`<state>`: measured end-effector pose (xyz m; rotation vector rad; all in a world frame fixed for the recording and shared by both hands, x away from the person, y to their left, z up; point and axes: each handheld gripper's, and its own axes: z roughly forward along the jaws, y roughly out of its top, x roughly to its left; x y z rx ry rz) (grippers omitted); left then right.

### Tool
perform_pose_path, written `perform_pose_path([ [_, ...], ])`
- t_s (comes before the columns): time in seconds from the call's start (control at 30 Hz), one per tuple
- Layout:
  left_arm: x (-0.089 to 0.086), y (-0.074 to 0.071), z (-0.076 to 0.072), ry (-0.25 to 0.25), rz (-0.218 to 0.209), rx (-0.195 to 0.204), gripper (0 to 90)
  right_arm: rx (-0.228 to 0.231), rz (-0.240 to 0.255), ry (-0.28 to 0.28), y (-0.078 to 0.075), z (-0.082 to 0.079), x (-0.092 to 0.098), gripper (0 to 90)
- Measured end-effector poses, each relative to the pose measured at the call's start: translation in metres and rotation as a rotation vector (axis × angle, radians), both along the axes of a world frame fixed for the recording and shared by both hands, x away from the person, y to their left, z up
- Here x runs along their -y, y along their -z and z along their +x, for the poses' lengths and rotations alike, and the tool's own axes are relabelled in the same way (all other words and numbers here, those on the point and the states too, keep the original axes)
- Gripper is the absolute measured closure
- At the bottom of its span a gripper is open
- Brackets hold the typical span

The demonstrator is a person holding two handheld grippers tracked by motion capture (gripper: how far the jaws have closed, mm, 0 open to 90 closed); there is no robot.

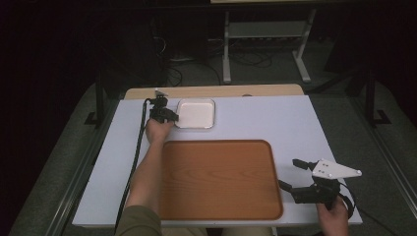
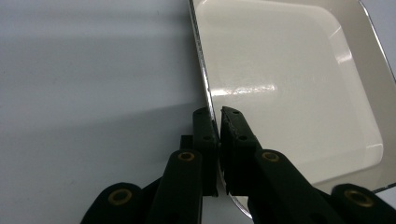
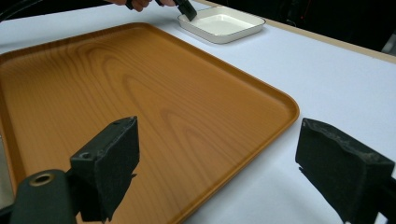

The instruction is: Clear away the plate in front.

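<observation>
I see a wood-grain tray (image 1: 221, 179) lying flat in the lower middle of the high view on the white worktop (image 1: 275, 120). A tan board edge (image 1: 265, 90) runs along its far side, with a grey metal stand (image 1: 268, 29) at upper centre.

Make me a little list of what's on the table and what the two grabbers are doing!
Table: white top
White dish: square, empty, far side of the table
Wooden tray: empty, near side, apart from the dish
Left gripper: pinching the dish's left rim, one jaw inside, one outside
Right gripper: jaws wide open, holding nothing, beside the tray's right edge
</observation>
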<state>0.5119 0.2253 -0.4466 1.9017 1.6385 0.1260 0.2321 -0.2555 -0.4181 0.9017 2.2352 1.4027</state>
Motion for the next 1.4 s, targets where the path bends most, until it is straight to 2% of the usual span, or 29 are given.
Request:
perform_pose_path([
  [0.1,-0.004,0.0,-0.003,-0.031,-0.07,0.024,88.6,0.0,0.0,0.0,0.0,0.0,0.0,12.6],
  [0.3,-0.011,-0.004,-0.006,-0.043,-0.084,0.025,89.0,-0.014,0.0,0.003,0.001,0.001,0.0,12.5],
  [0.47,-0.022,-0.009,-0.012,-0.077,-0.163,0.05,89.0,-0.017,-0.002,0.004,0.001,0.001,0.0,12.5],
  [0.57,-0.027,-0.013,-0.016,-0.066,-0.191,0.064,89.1,-0.019,-0.008,0.004,0.002,0.001,0.0,12.5],
  [0.8,-0.031,-0.024,-0.026,-0.039,-0.203,0.098,89.0,-0.018,-0.014,0.004,0.002,0.001,-0.001,12.6],
  [1.03,-0.028,-0.032,-0.039,-0.017,-0.209,0.104,89.1,-0.027,-0.015,-0.006,0.001,0.0,-0.001,12.6],
  [1.17,-0.026,-0.037,-0.046,0.007,-0.164,0.107,89.1,-0.026,-0.022,-0.004,0.001,-0.001,-0.001,12.6],
  [1.27,-0.027,-0.042,-0.052,0.013,-0.152,0.117,89.1,-0.018,-0.03,-0.003,0.001,-0.001,-0.002,12.5],
  [1.4,-0.027,-0.045,-0.058,0.015,-0.161,0.127,89.0,-0.01,-0.04,0.0,0.0,-0.002,-0.003,12.6],
])
